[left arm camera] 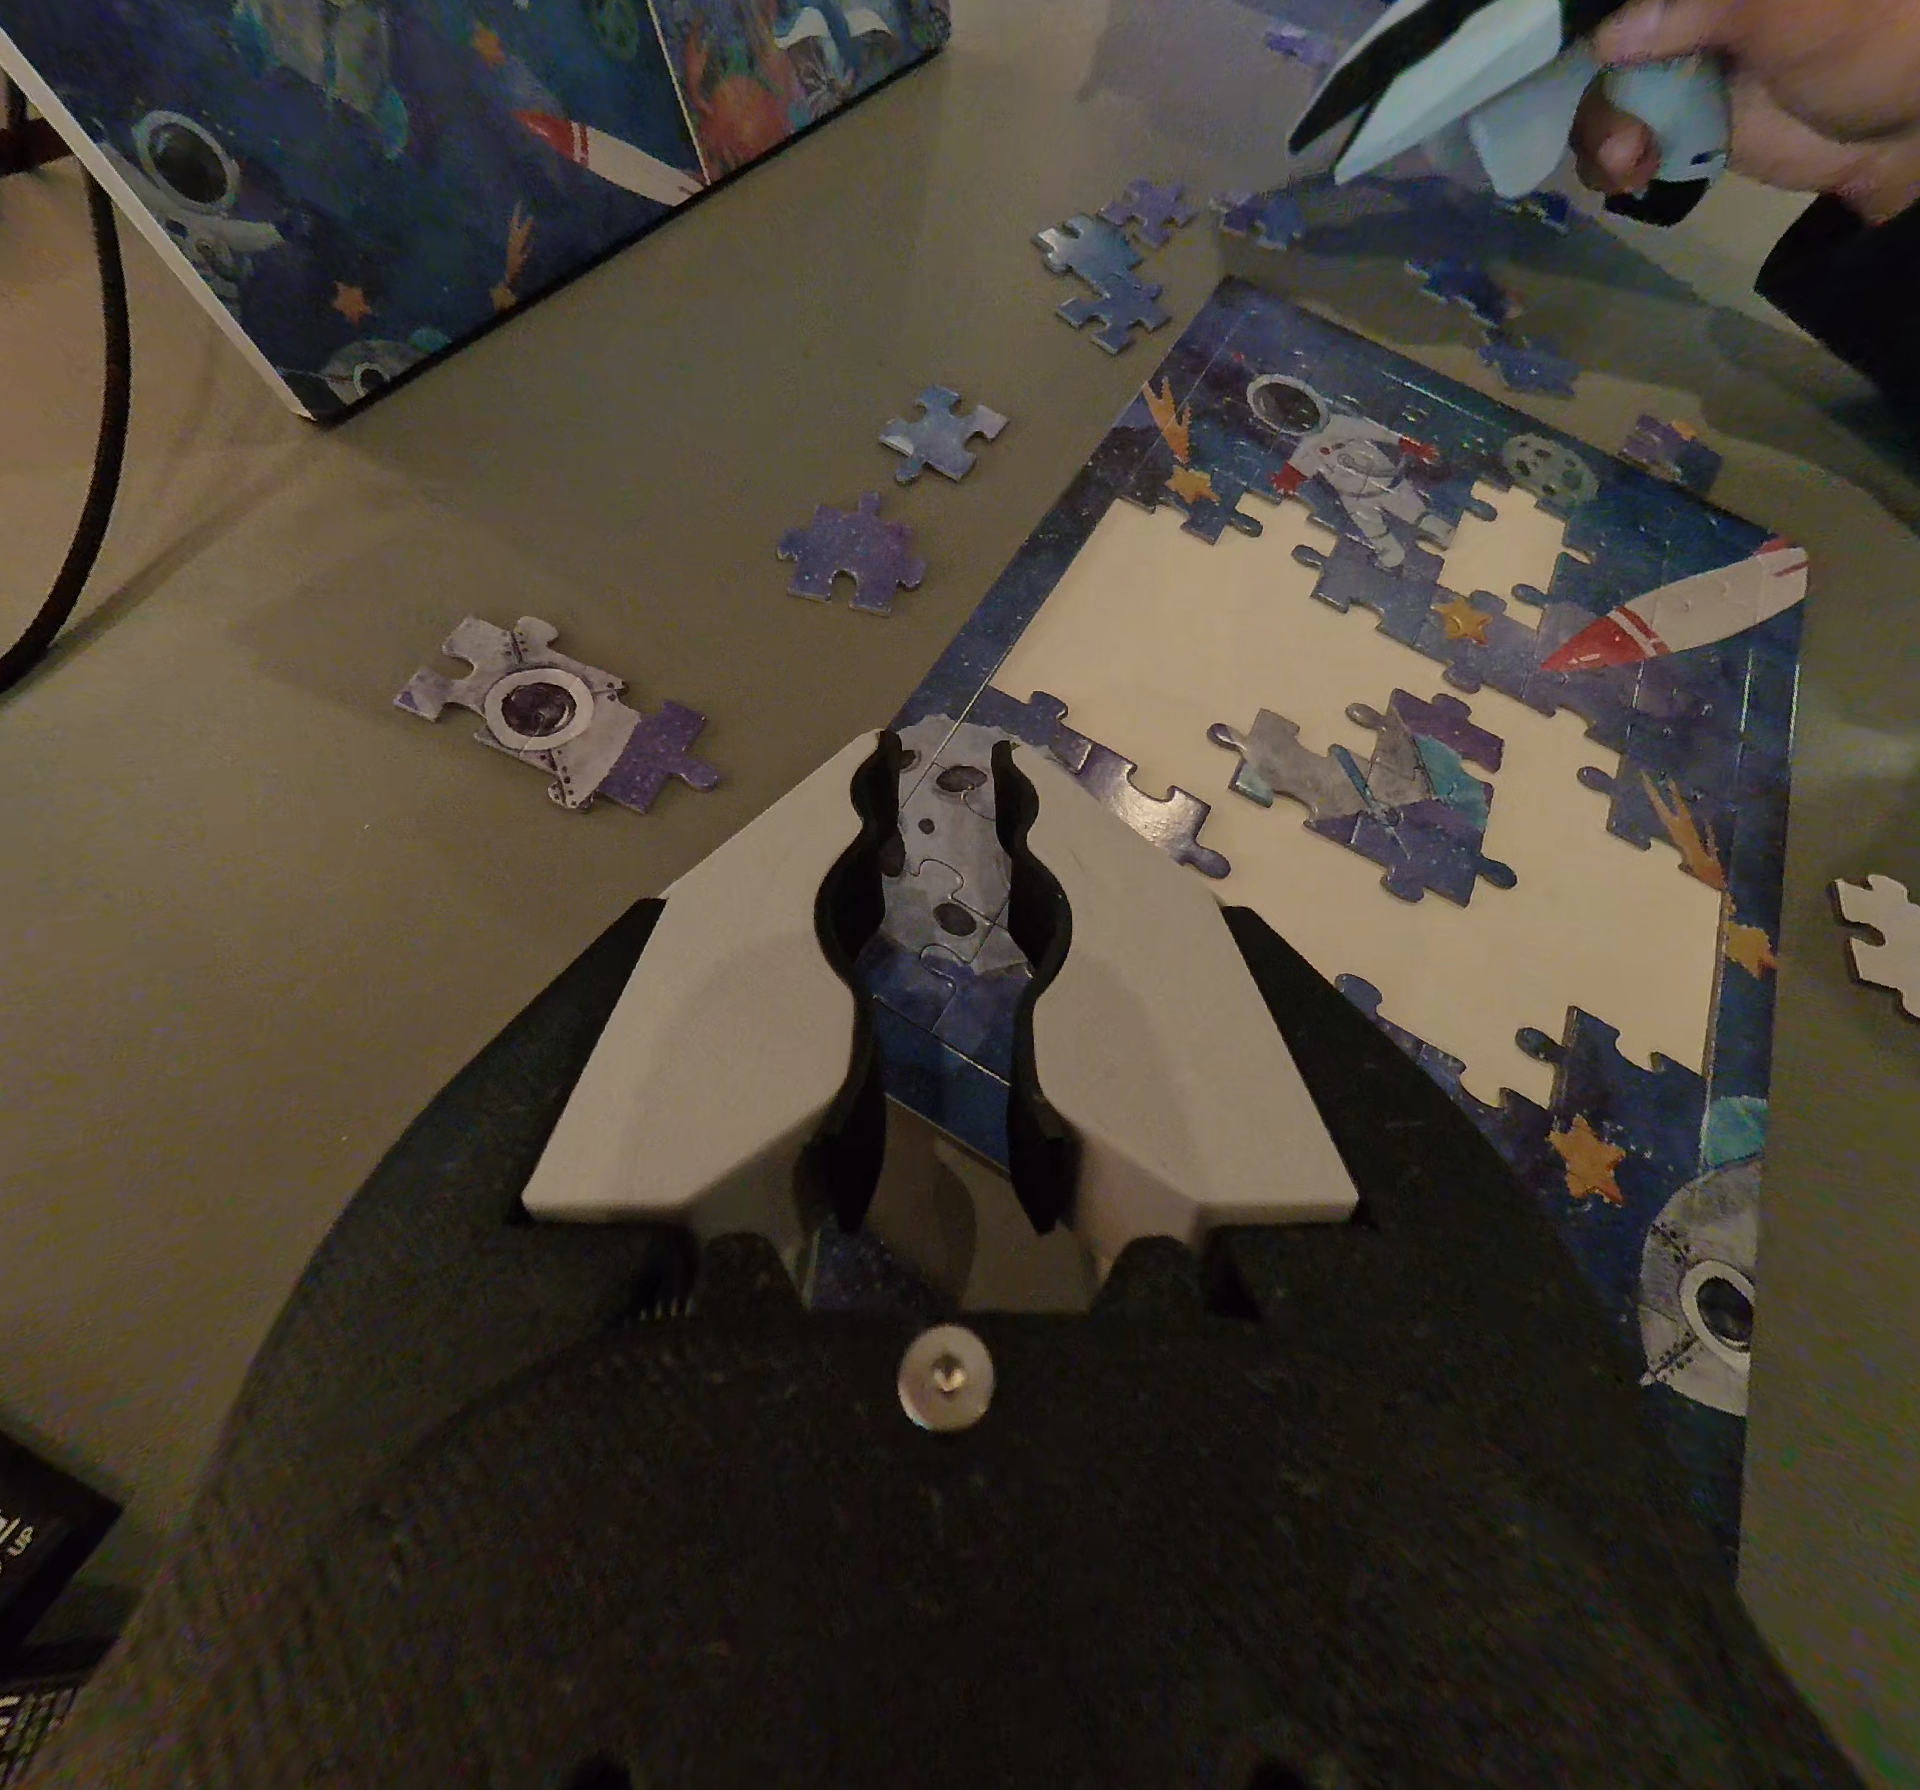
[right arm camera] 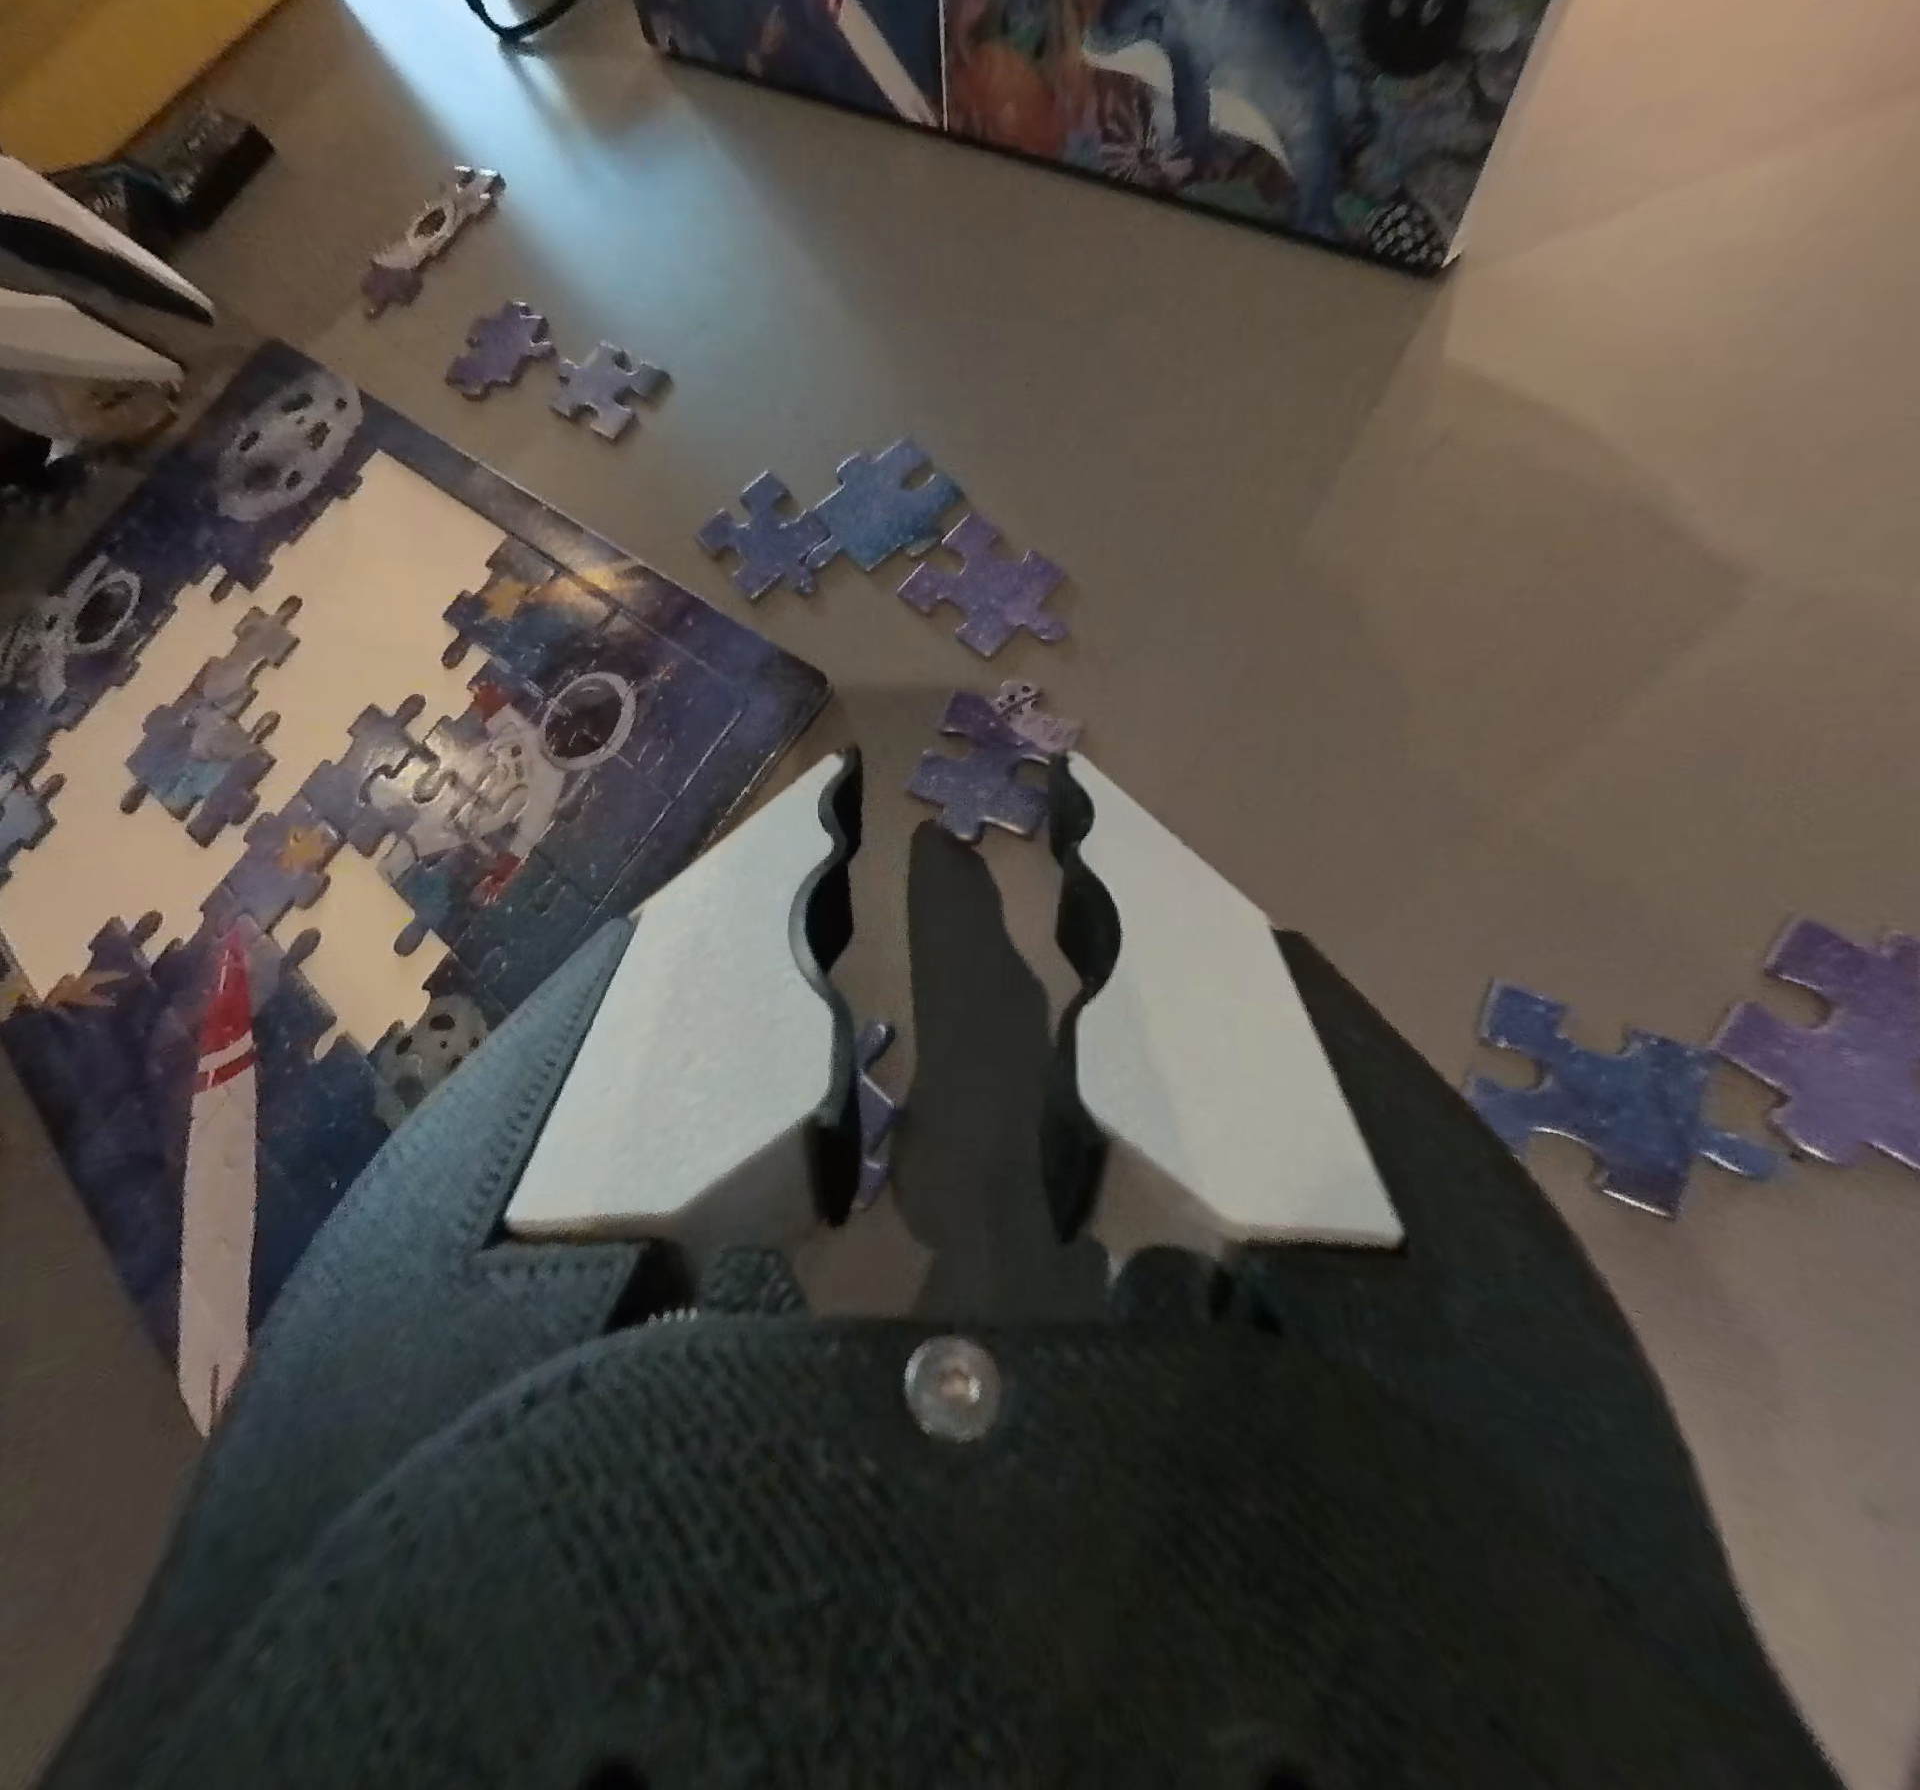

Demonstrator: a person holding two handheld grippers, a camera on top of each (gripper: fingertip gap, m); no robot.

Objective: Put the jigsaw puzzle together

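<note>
The partly filled space jigsaw board (left arm camera: pixel 1174 660) lies on the grey table, with its border done and white gaps inside; it also shows in the right wrist view (right arm camera: pixel 416 535). My left gripper (left arm camera: pixel 945 764) is open by a narrow gap and empty, above the board's moon corner. My right gripper (right arm camera: pixel 956 774) is open and empty, low over the table beside the board's corner. A purple loose piece (right arm camera: pixel 982 764) lies just ahead of its right fingertip. Another piece (right arm camera: pixel 873 1096) lies under its left finger. The right gripper (left arm camera: pixel 1340 140) shows far off, held by a hand.
Loose pieces lie left of the board: a joined porthole group (left arm camera: pixel 556 712), a purple piece (left arm camera: pixel 852 551), a blue piece (left arm camera: pixel 940 431), a cluster (right arm camera: pixel 883 525) and a pair (right arm camera: pixel 1714 1086). The picture box (left arm camera: pixel 416 78) stands behind. A face-down piece (left arm camera: pixel 1881 930) lies right of the board. The grippers' ends are close to 30 cm from one another. To reach the purple piece (left arm camera: pixel 852 551) in a straight line is about 8 cm for my left fingers, about 25 cm for my right. It turns up in the right wrist view (right arm camera: pixel 492 345) as well.
</note>
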